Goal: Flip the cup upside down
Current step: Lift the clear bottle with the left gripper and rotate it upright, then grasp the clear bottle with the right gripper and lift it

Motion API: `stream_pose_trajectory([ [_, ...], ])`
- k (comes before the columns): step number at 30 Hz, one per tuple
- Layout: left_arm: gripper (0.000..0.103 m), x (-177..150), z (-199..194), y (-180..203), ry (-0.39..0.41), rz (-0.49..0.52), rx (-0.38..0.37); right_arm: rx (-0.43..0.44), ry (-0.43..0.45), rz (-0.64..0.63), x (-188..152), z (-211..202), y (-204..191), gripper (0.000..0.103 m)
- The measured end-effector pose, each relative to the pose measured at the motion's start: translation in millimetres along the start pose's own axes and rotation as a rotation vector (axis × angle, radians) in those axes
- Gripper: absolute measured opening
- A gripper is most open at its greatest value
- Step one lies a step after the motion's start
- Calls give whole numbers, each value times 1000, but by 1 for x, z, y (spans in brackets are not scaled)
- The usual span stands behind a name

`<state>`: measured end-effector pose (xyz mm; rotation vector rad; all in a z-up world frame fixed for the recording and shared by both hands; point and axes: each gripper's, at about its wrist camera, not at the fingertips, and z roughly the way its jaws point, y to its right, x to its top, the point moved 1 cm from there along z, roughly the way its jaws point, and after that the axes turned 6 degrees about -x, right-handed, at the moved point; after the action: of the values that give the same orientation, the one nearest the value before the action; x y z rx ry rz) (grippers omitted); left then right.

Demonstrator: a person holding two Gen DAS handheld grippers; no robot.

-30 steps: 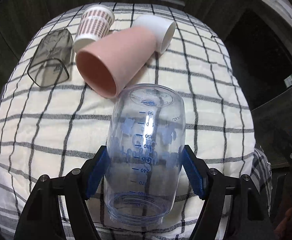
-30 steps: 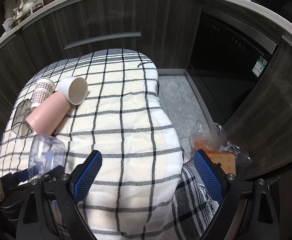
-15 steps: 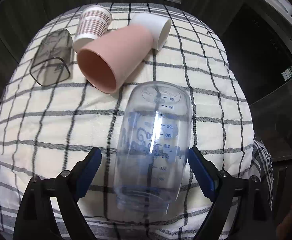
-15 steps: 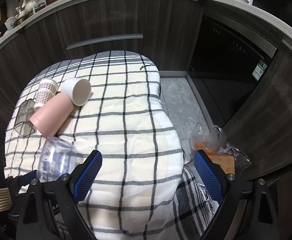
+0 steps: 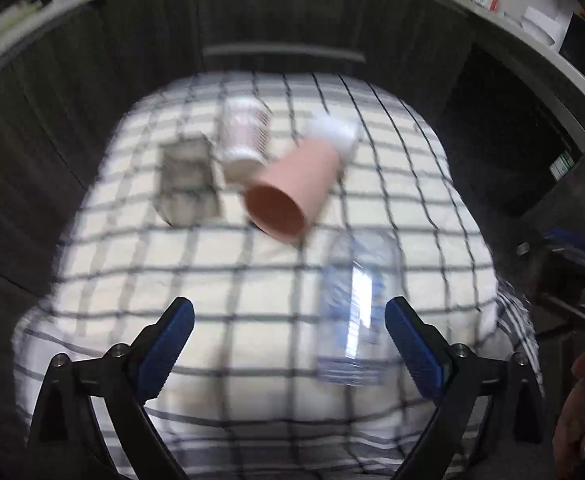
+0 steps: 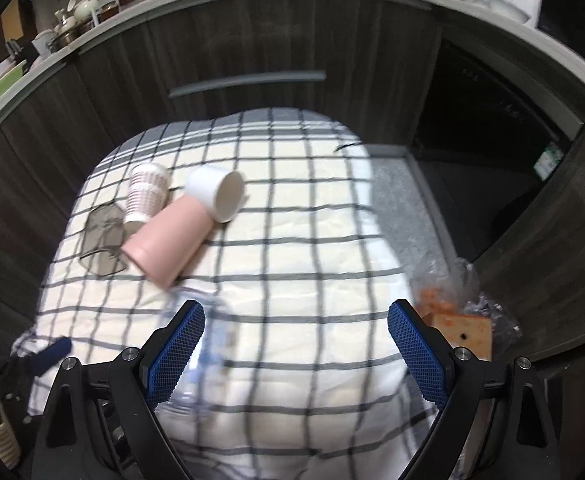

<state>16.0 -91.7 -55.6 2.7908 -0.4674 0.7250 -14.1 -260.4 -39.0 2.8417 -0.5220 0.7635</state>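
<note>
Your left tool (image 5: 288, 320) is spread wide with nothing between its blue pads (image 5: 410, 342), so it's fully released. The clear measuring cup (image 5: 354, 304) stands upside down on the checked cloth (image 5: 132, 264) covering the desk, closed base up and open mouth down on the fabric. It sits just inside your right-hand pad in the left wrist view, apart from it as far as the blur lets me tell. That whole view is smeared with motion, so fine detail is a wash.

Your right tool (image 6: 296, 340) is also gaping, gripping nothing, hanging over the near part of the cloth. From there the clear cup shows partly behind its left pad.

Further back there's a pink cup (image 5: 292, 196) lying on its side with the mouth toward you, a white cup (image 6: 216, 192) tipped over touching its base, a patterned paper cup (image 6: 146, 196) just beside them, and a smoky grey cup (image 6: 102, 240) on its side at the left. A plastic bag (image 6: 456, 304) sits on the floor to the right.
</note>
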Motion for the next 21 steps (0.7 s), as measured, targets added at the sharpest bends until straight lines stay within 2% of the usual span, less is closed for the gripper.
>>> stream_pose_trajectory([
  [3,98,7,-17,-18,67,14,74,55,-86,-12,5,12,-21,93],
  [8,102,20,-26,-47,137,-2,151,136,-325,-25,18,50,-53,93],
  [14,102,37,-15,-79,136,-87,133,129,-598,-74,24,96,-90,93],
  [21,102,52,2,-91,137,-97,116,63,-864,-120,9,147,-112,92],
])
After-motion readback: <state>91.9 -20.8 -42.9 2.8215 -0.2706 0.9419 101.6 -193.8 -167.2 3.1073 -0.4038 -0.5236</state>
